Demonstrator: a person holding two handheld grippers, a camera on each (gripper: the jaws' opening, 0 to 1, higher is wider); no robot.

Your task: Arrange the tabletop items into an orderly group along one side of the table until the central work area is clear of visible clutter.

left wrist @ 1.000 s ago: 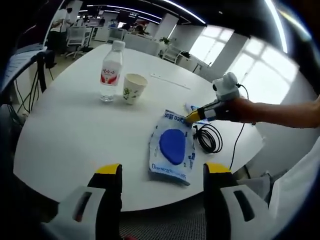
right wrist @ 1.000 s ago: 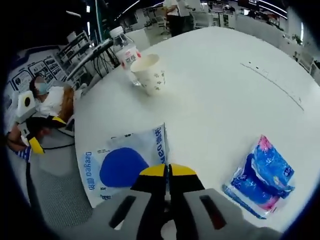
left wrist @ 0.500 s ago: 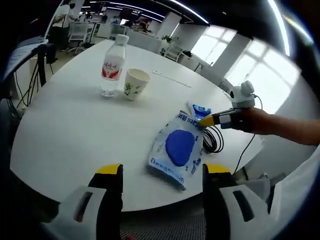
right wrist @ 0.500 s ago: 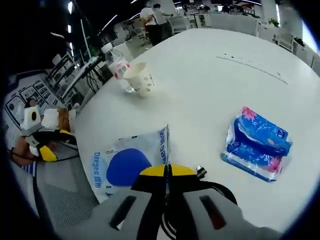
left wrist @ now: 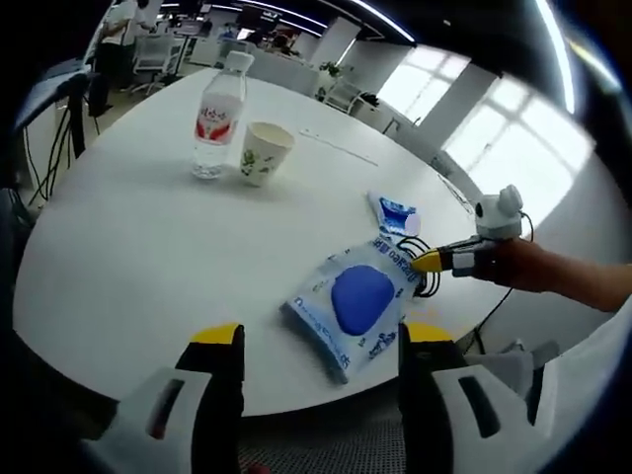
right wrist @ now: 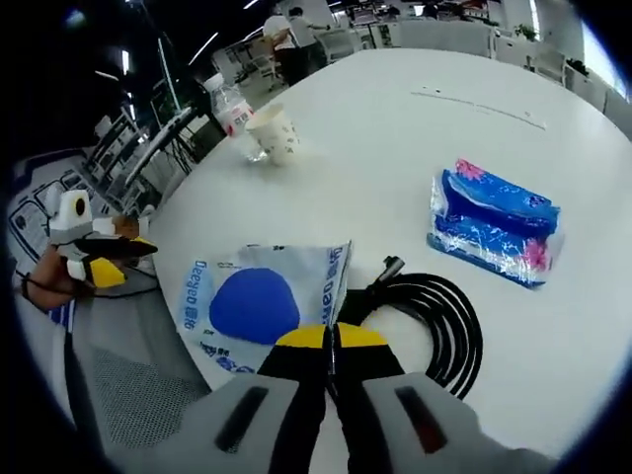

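Observation:
A white plastic pack with a blue oval (left wrist: 357, 303) (right wrist: 259, 304) lies near the table's edge, partly over a coiled black cable (right wrist: 434, 326) (left wrist: 423, 267). My right gripper (right wrist: 332, 339) (left wrist: 423, 262) is shut on the pack's corner. A blue tissue pack (right wrist: 497, 223) (left wrist: 395, 214) lies beyond the cable. A water bottle (left wrist: 216, 117) (right wrist: 229, 113) and a paper cup (left wrist: 264, 152) (right wrist: 276, 137) stand together farther off. My left gripper (left wrist: 311, 341) is open, at the near edge, with nothing between its fingers; it also appears as the left gripper (right wrist: 102, 259) off the table.
The round white table (left wrist: 138, 247) (right wrist: 395, 148) has bare surface between the cup and the pack. Office chairs and desks stand beyond the far edge. A person's hand and sleeve (left wrist: 563, 281) hold the right gripper.
The right gripper has dragged the pack toward the table edge, over the cable, turning it. The left gripper stays open in place.

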